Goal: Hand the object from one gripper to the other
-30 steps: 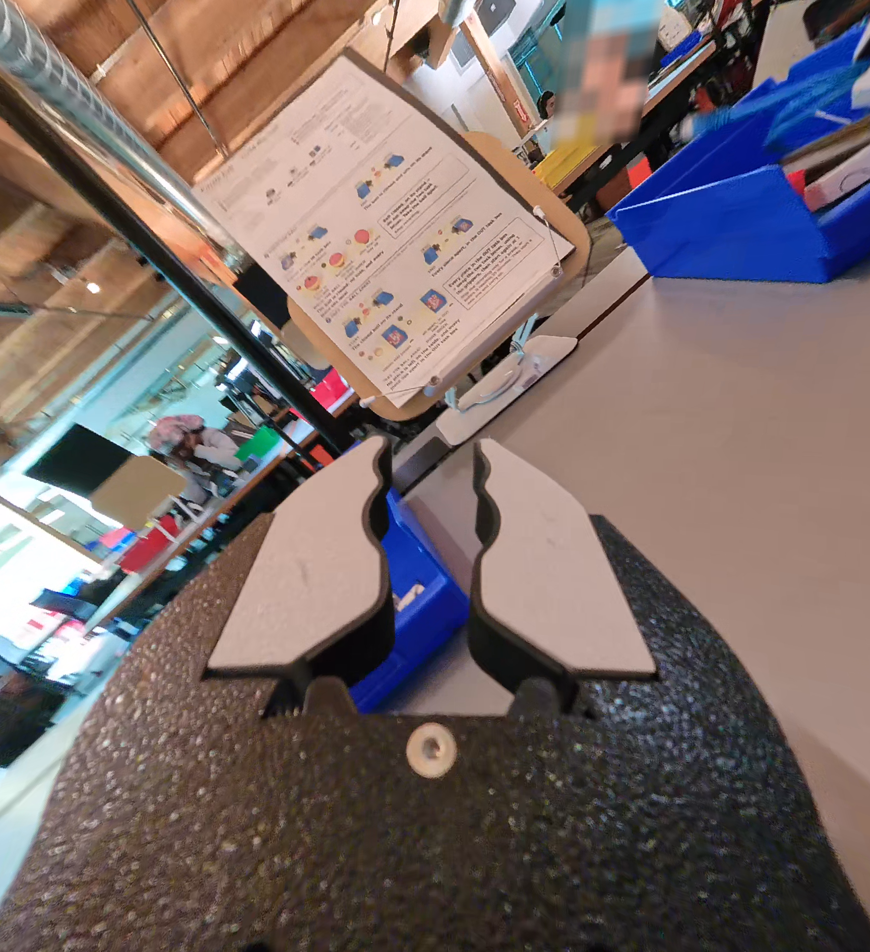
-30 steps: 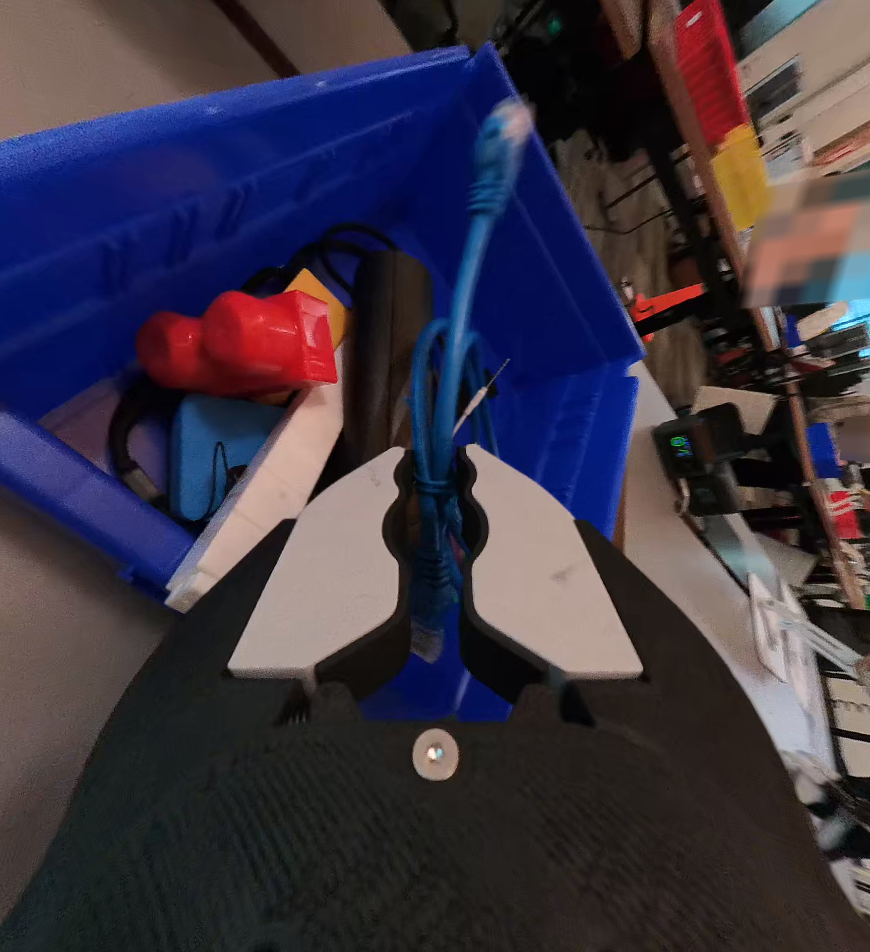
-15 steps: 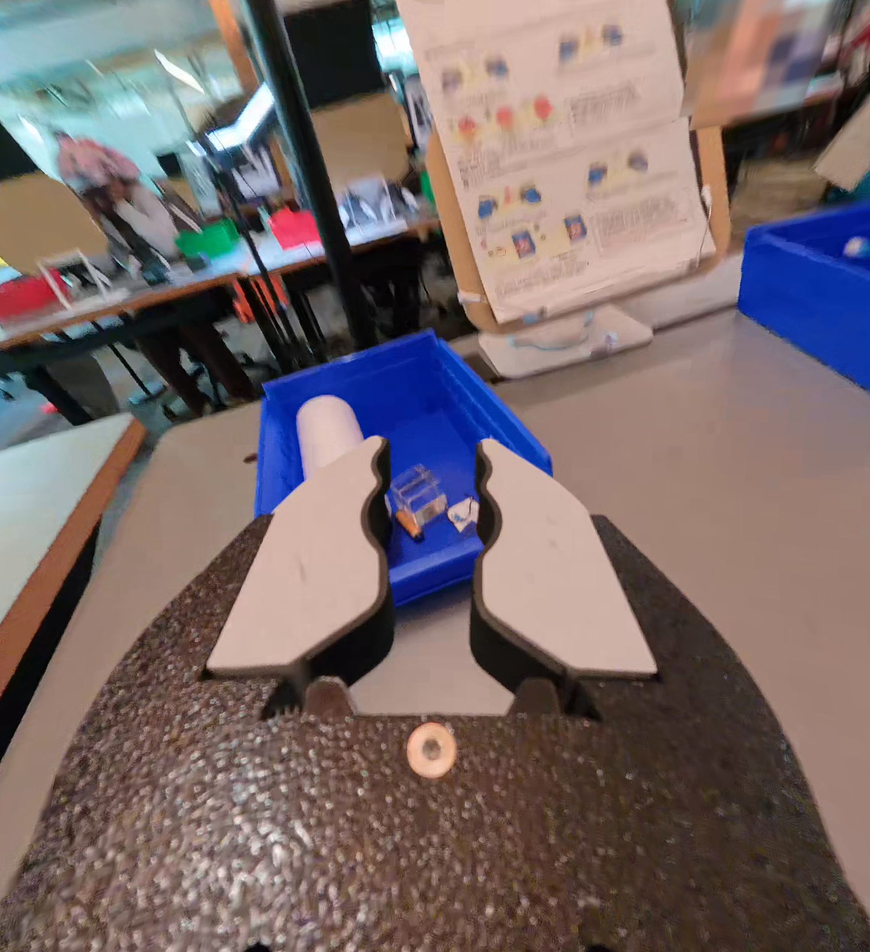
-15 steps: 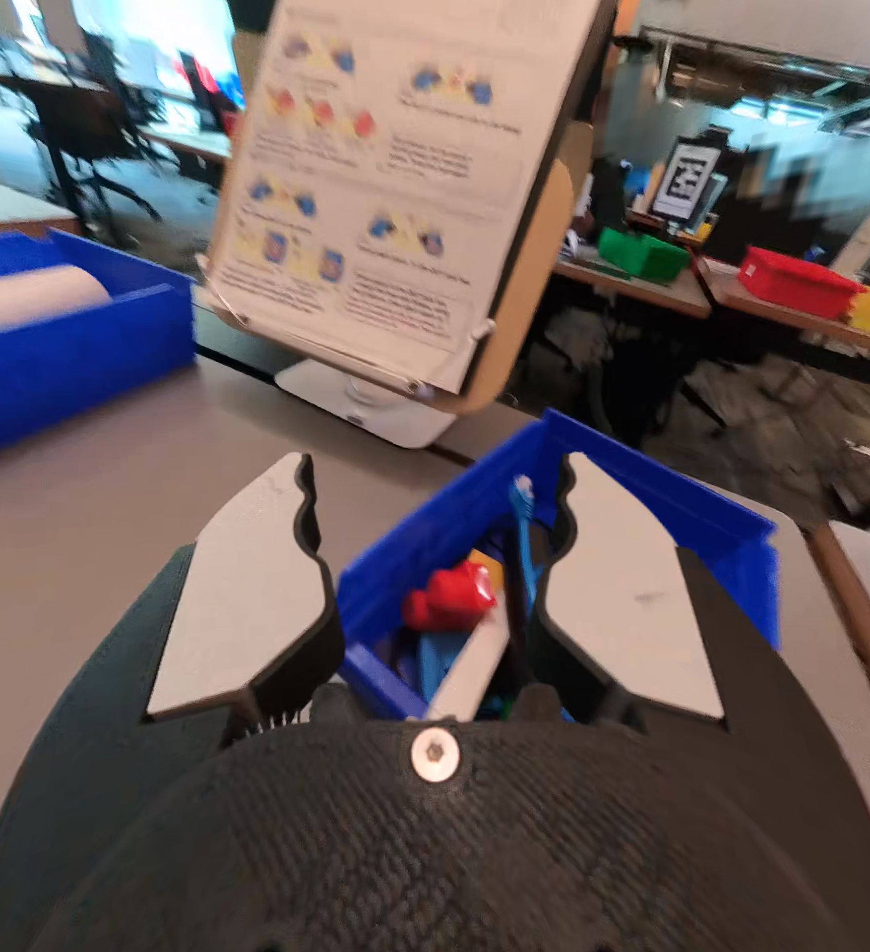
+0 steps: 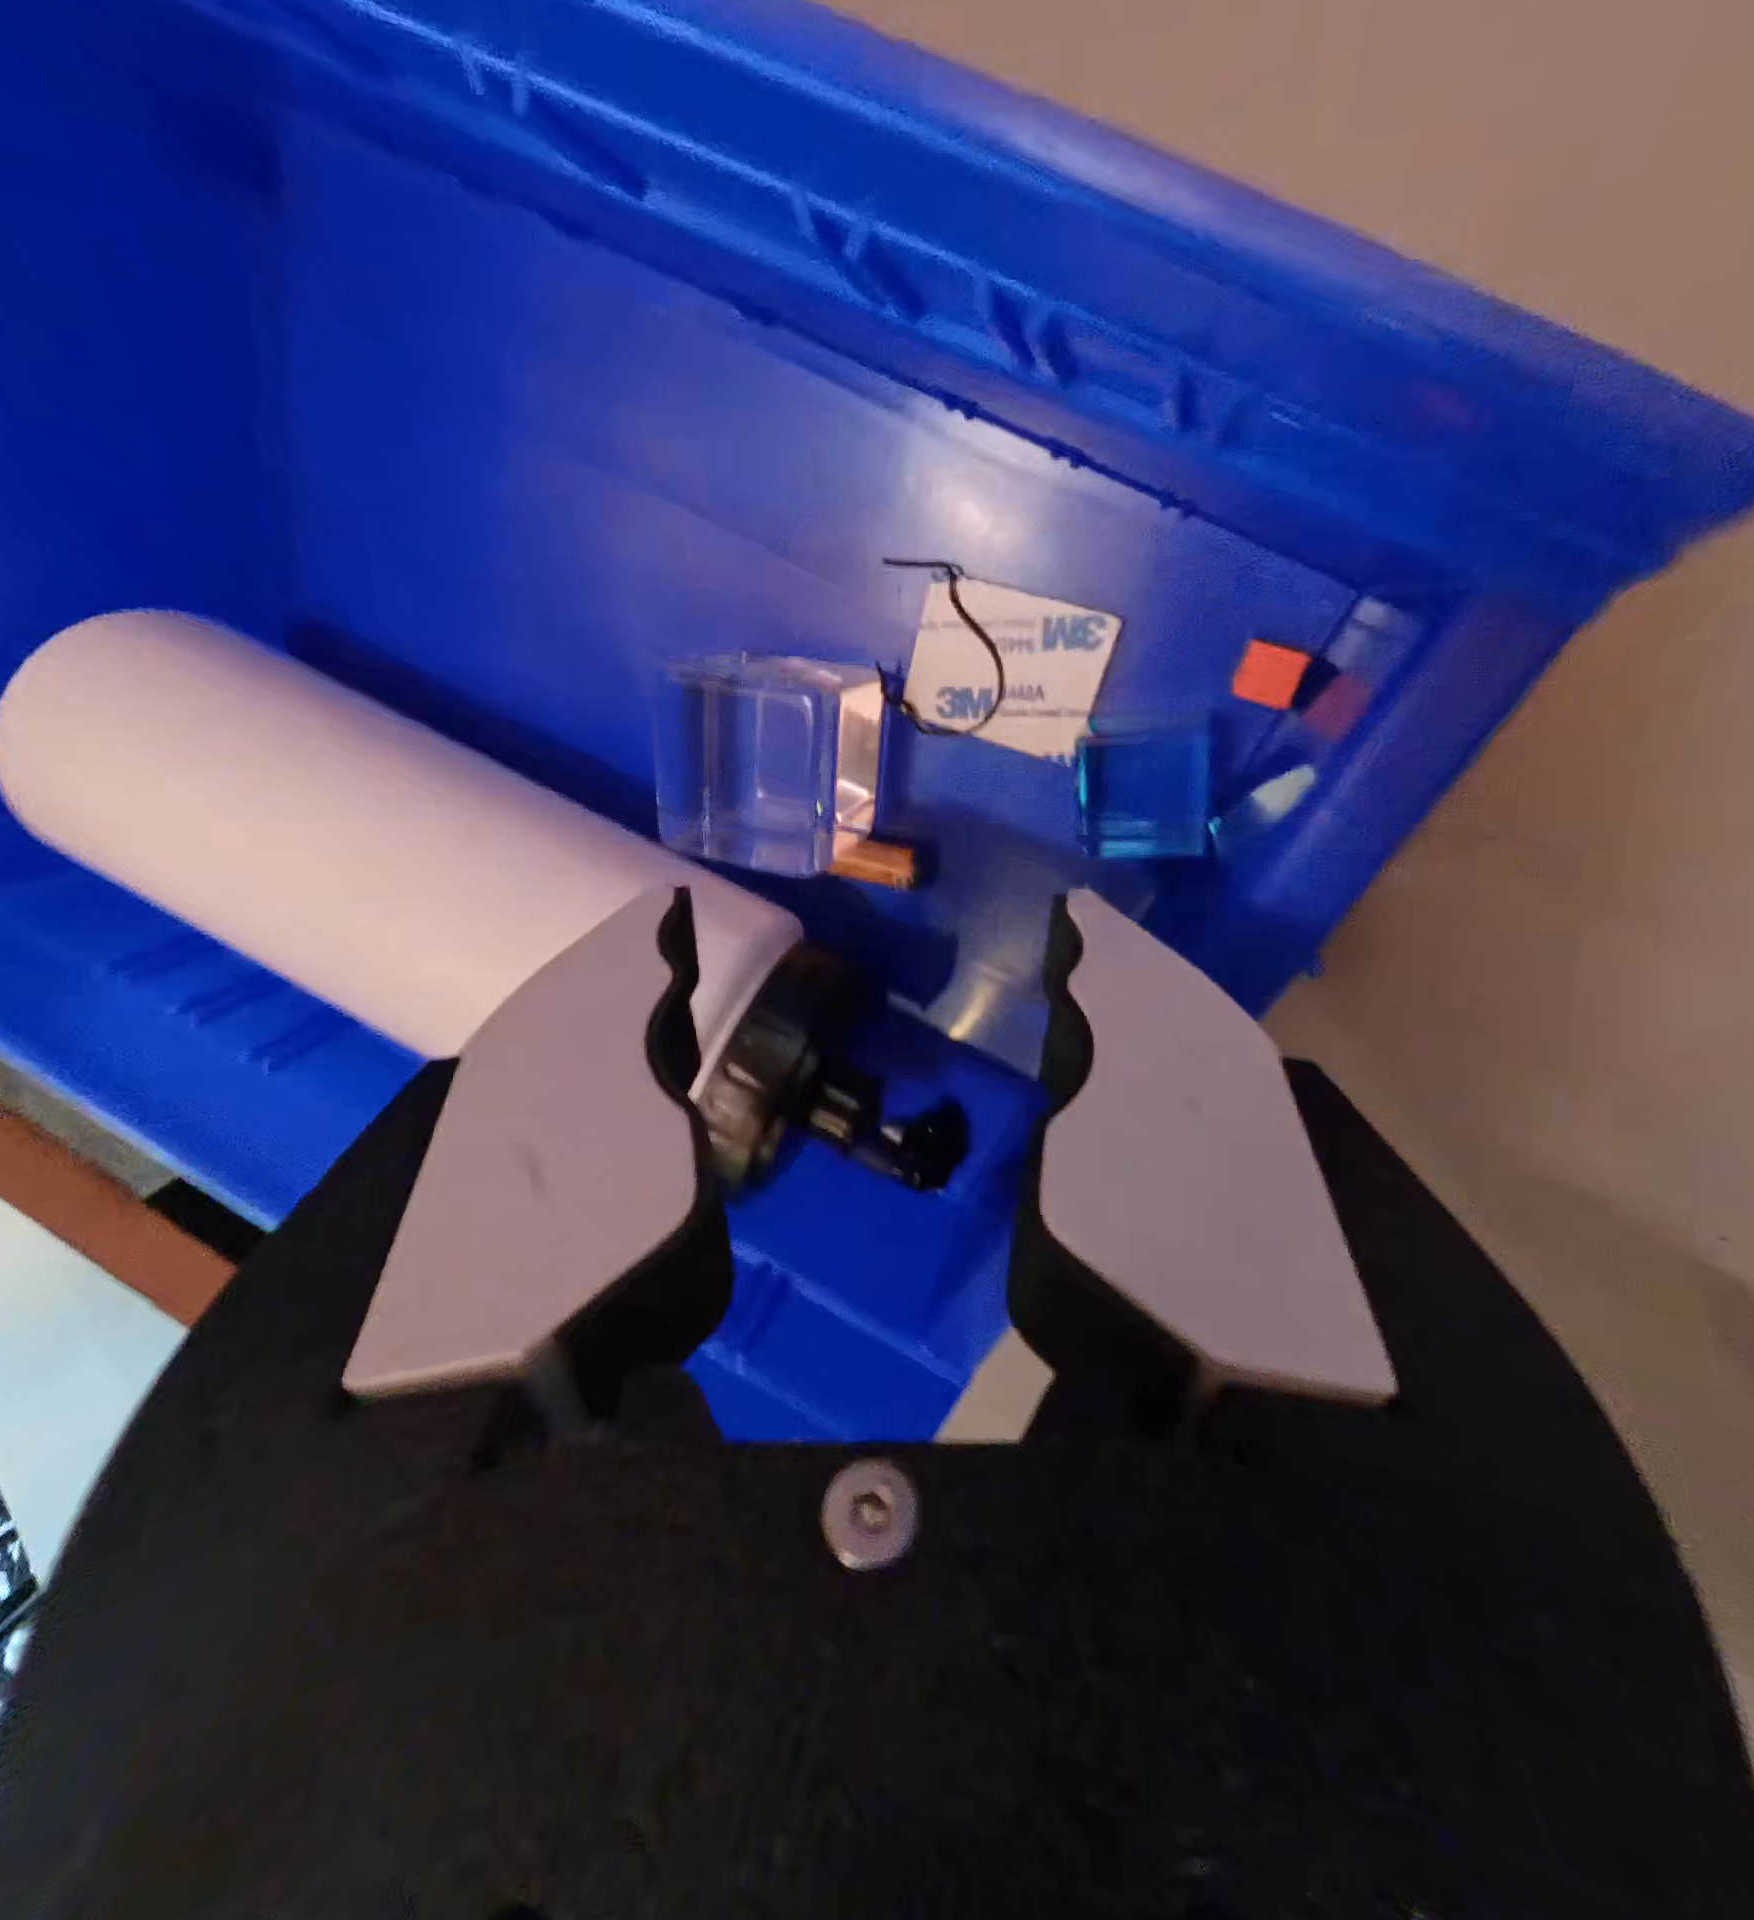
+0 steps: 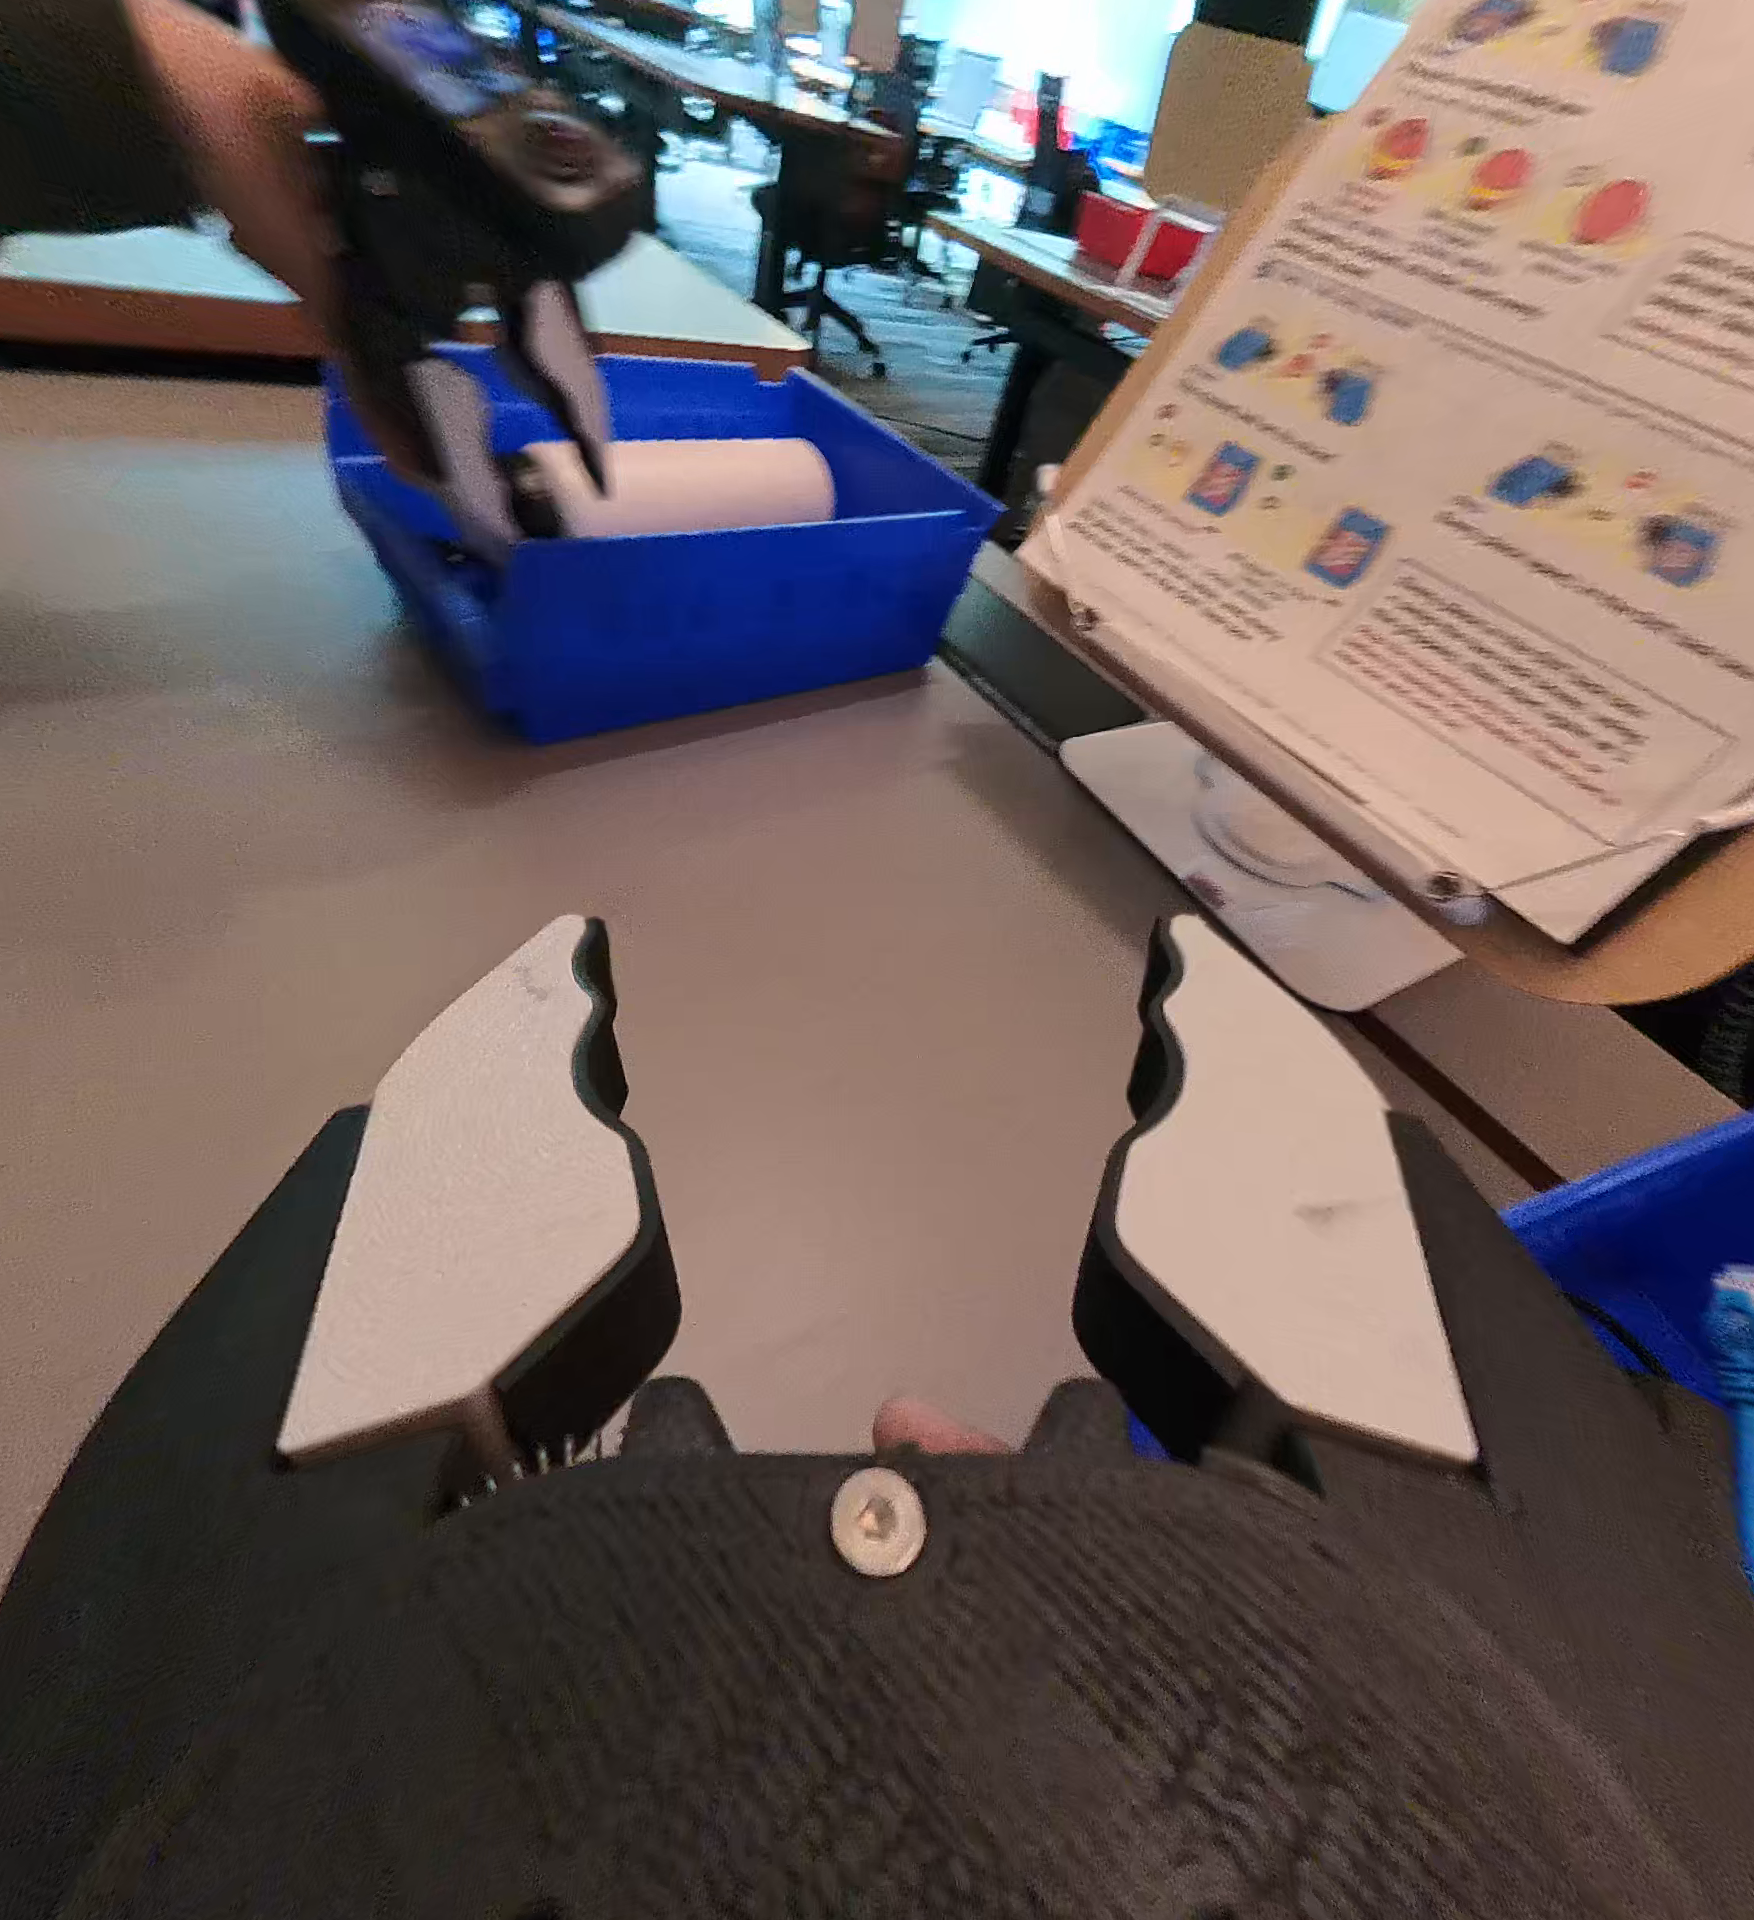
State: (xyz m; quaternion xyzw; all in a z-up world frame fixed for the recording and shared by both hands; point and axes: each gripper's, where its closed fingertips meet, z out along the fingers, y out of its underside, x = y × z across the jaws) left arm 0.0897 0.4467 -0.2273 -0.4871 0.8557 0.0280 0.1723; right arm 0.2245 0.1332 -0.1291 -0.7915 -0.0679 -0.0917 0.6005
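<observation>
Left gripper (image 5: 868, 940) is down inside the far blue bin (image 5: 956, 343), jaws parted about halfway, nothing held. Its left finger (image 5: 540, 1122) overlaps the capped end of the white roll (image 5: 312, 821); can't tell if it touches. Roll lies on its side along the bin's left wall, black hub and knob (image 5: 852, 1117) sticking out of the end between the fingers.

On the bin floor past the fingertips: clear acrylic block (image 5: 759, 764), a small gold-and-black cylinder (image 5: 878, 862) just beside its base, white adhesive pad (image 5: 1008, 675) with blue brand print and a thin black wire (image 5: 966, 644) lying across it, translucent blue cube (image 5: 1143, 795), small red square (image 5: 1268, 673) toward the far-right corner. Some blur there.

Right gripper (image 6: 878, 982) hovers above the bare grey worktop (image 6: 800, 831), jaws wide apart, empty. A second blue bin (image 6: 1683, 1236) sits at the worktop's near-right edge, with a blue ethernet cable (image 6: 1751, 1351) poking up from it, plug uppermost. Cable is well apart from both grippers.

Along the worktop's right edge, an instruction sheet (image 6: 1475, 436) clipped to a tan board on a white stand (image 6: 1257, 862); print too blurred to read. The right view also shows the left gripper in the far bin, next to the roll.
</observation>
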